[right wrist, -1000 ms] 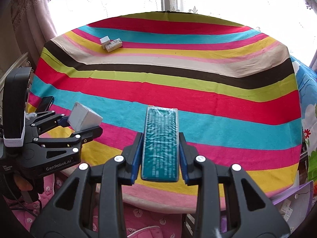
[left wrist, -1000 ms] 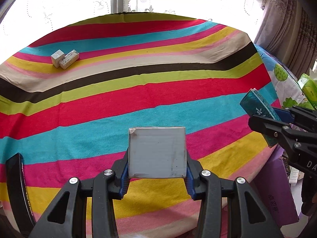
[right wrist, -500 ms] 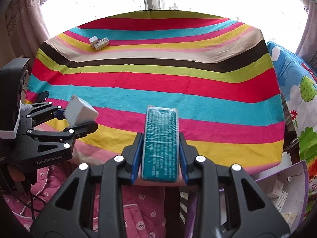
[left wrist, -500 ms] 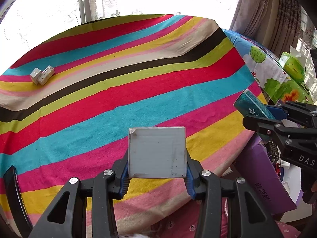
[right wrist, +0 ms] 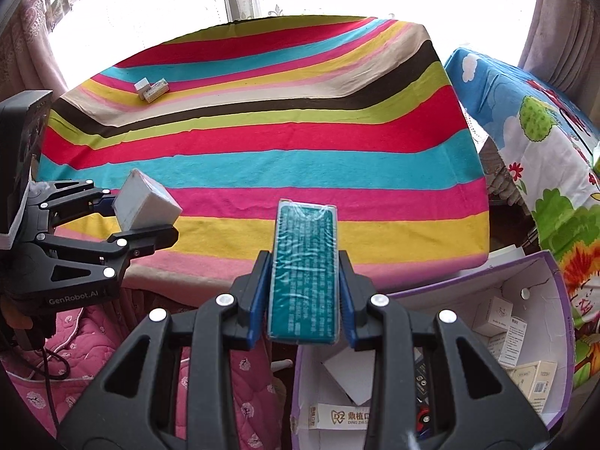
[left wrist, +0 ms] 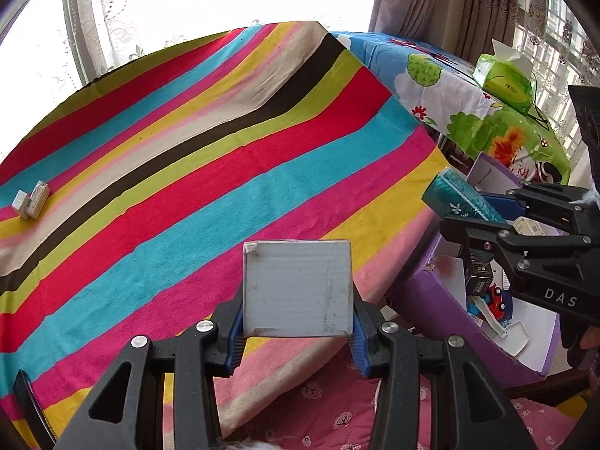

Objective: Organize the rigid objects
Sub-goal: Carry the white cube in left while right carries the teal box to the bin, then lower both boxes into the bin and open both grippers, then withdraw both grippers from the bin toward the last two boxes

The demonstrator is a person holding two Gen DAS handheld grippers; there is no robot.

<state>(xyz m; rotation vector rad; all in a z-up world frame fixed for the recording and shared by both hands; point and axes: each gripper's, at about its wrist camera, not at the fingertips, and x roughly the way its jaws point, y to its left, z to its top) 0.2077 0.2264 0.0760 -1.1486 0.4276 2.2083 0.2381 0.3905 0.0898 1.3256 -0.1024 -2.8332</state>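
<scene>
Right claw [right wrist: 303, 296] clamps the teal box [right wrist: 304, 270], long axis along its fingers, directly above the purple bin [right wrist: 555, 300] beside the bench [right wrist: 262, 150]. Left claw [left wrist: 298, 333] grips the white box [left wrist: 298, 288], farther from the bin.

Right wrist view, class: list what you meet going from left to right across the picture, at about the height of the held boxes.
Left gripper → white box → teal box in the right gripper → purple bin → cartoon-print cloth.
</scene>
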